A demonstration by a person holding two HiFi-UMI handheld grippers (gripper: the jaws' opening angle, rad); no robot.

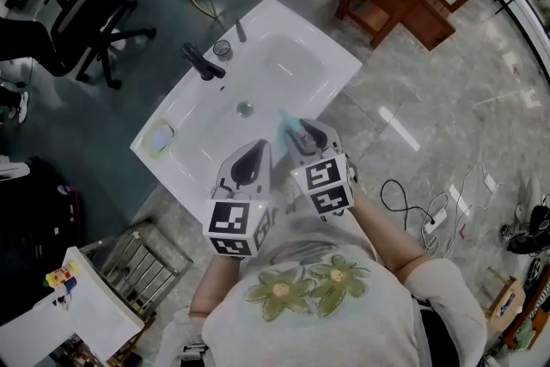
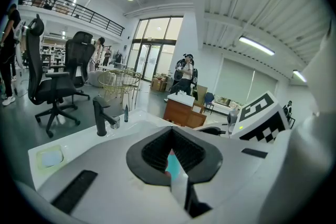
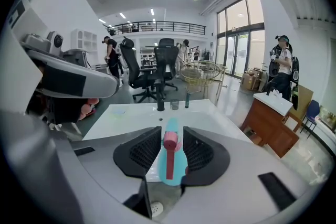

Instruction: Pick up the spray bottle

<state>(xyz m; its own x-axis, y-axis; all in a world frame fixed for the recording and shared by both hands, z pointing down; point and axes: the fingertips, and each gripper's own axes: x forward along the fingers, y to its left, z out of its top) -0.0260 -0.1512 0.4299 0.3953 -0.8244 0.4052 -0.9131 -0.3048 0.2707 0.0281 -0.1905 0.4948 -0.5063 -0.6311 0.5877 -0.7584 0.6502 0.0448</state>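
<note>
"Teal plastic with a pink nozzle: where is the spray bottle?"

"It's clamped between the jaws of the right gripper, above the near edge of the white sink."

"And the left gripper?"

"Its jaw tips are together and it holds nothing. It hangs just beside the right one."

"Is there room to move?"

"The basin lies open ahead. The black faucet stands at the far rim, well apart."

"Any writing?"

"Black-and-white square markers on each cube. I can't read any print on the bottle."
</note>
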